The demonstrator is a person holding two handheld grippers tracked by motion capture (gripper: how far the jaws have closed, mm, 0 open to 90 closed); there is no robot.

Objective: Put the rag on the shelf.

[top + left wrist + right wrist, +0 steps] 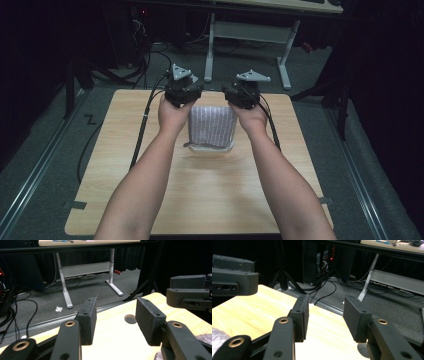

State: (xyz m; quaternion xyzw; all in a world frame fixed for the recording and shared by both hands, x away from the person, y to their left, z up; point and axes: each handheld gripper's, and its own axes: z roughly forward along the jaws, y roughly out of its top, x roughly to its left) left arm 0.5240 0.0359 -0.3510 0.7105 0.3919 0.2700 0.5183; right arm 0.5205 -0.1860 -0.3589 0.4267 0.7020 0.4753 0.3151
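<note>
- While both hands hold their tools raised near the far edge of the table, the left gripper (116,321) stands released: in its own view the two black, rough-faced rectangular pads (88,320) sit wide apart at centre frame with nothing between them.
- The right gripper (329,318) is likewise spread, its jaws parted over bare wood and grasping nothing.
- In the high view the left hand (173,114) and right hand (251,119) sit just above centre, each tool topped by a grey three-cornered plate.
- Between the two wrists, at centre frame, lies a pale grey, ribbed, knitted-looking folded cloth (212,127), touching neither gripper as far as can be seen.
- It rests on the light wooden table with rounded corners (210,200).
- Black cables (142,130) trail over the table's left side.
- A white-legged desk (247,35) stands on grey carpet at upper frame.
</note>
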